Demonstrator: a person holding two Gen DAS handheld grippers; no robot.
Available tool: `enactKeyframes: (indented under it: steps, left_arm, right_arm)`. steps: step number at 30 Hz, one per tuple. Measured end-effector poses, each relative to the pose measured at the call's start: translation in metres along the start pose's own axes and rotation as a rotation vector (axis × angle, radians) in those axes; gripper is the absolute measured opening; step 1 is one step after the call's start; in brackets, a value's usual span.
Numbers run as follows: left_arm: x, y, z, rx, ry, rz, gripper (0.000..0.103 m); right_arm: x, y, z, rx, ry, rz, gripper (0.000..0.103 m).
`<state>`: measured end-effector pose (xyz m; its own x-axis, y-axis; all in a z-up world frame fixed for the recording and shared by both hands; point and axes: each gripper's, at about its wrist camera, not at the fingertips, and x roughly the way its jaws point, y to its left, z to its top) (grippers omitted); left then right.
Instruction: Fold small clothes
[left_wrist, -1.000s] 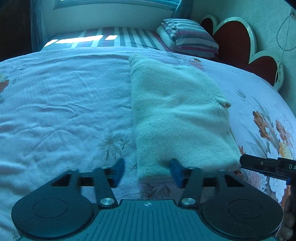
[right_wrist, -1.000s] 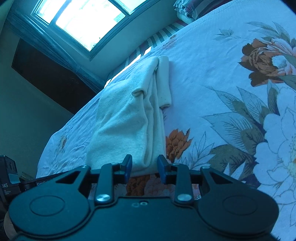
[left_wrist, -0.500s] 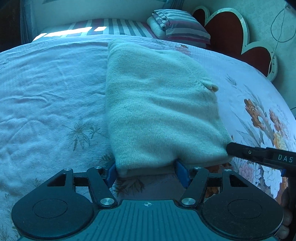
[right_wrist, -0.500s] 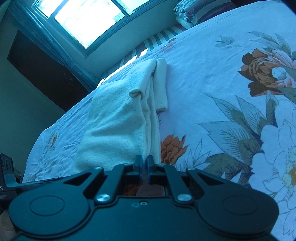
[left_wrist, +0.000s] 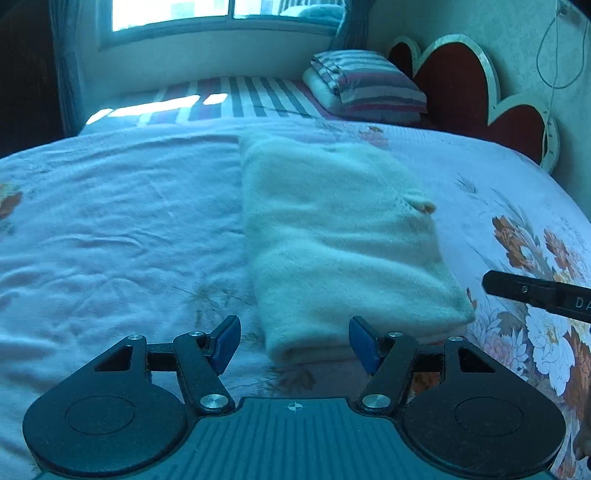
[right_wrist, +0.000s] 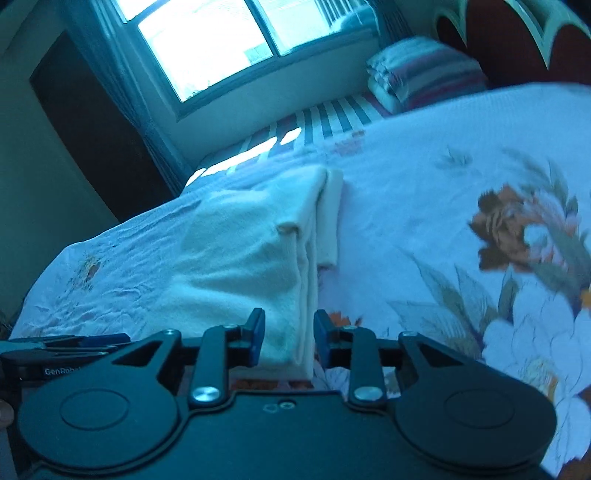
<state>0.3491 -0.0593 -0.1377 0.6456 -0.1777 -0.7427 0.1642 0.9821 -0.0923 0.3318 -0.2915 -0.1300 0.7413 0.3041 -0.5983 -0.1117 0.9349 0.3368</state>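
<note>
Right claw (right_wrist: 289, 336) has reopened and both claws have lifted back from the folded garment (left_wrist: 343, 236).
Left claw (left_wrist: 295, 343) gapes empty; right's jaws are opening, hem between, unpinched; garment lies on the bed (left_wrist: 110, 221); right view blurred.

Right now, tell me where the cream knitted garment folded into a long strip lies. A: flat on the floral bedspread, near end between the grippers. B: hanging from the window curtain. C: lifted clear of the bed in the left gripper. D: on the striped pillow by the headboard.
A: the cream knitted garment lies flat on the floral bedspread, its near end just ahead of the open left gripper; nothing grips it.
</note>
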Motion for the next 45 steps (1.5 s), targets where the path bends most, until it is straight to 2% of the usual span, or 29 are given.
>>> enactKeyframes:
  steps: [2,4,6,9,12,13,16,17,18,20,22,24,25,28,31,32,35,45]
  left_arm:
    - [-0.013,0.011,0.005,-0.044,-0.061,0.029,0.065]
    - [-0.014,0.017,0.014,-0.073,-0.123,0.006,0.065]
    - [0.002,0.013,0.027,-0.064,-0.114,-0.032,0.07]
    - [0.034,0.006,0.035,-0.056,-0.086,-0.068,0.07]
    - [0.077,0.004,0.031,-0.069,0.07,-0.075,0.07]
    - [0.082,0.007,0.027,-0.08,0.069,-0.095,0.071]
    - [0.077,0.017,0.029,-0.13,0.073,-0.142,0.073]
    - [0.069,0.022,0.032,-0.156,0.048,-0.159,0.074]
    - [0.06,0.026,0.034,-0.169,0.019,-0.176,0.076]
    - [0.047,0.037,0.04,-0.187,-0.041,-0.178,0.103]
    - [0.046,0.055,0.047,-0.227,-0.076,-0.17,0.103]
    - [0.059,0.072,0.053,-0.275,-0.046,-0.155,0.103]
    - [0.069,0.083,0.056,-0.317,-0.032,-0.159,0.103]
    - [0.1,0.104,0.058,-0.408,0.024,-0.222,0.103]
    - [0.129,0.111,0.056,-0.461,0.069,-0.263,0.103]
    - [0.132,0.11,0.057,-0.455,0.041,-0.272,0.103]
    - [0.14,0.105,0.063,-0.439,0.033,-0.281,0.103]
    - [0.16,0.097,0.076,-0.438,0.06,-0.388,0.103]
  right_arm:
    - [-0.001,0.02,0.011,-0.11,-0.06,-0.005,0.033]
    - [0.015,0.035,0.023,-0.196,-0.069,0.004,0.035]
    - [0.044,0.039,0.038,-0.21,-0.06,0.035,0.034]
    - [0.083,0.029,0.056,-0.131,-0.016,0.051,0.034]
    - [0.112,0.014,0.06,-0.051,0.064,0.019,0.033]
    - [0.117,0.008,0.059,-0.011,0.087,0.032,0.033]
    - [0.103,-0.014,0.058,0.152,0.071,0.138,0.038]
    - [0.093,-0.023,0.058,0.201,0.052,0.174,0.049]
    - [0.079,-0.033,0.057,0.248,0.021,0.186,0.068]
    - [0.057,-0.049,0.051,0.294,-0.021,0.162,0.09]
    - [0.044,-0.073,0.042,0.367,-0.022,0.205,0.086]
    - [0.045,-0.091,0.032,0.415,0.011,0.204,0.076]
    - [0.048,-0.098,0.028,0.43,0.032,0.225,0.075]
    - [0.065,-0.111,0.017,0.498,0.092,0.295,0.073]
    - [0.076,-0.119,0.015,0.524,0.104,0.325,0.071]
    - [0.077,-0.121,0.015,0.54,0.101,0.348,0.07]
    - [0.086,-0.123,0.02,0.566,0.106,0.395,0.07]
    - [0.114,-0.102,0.038,0.539,0.163,0.454,0.07]
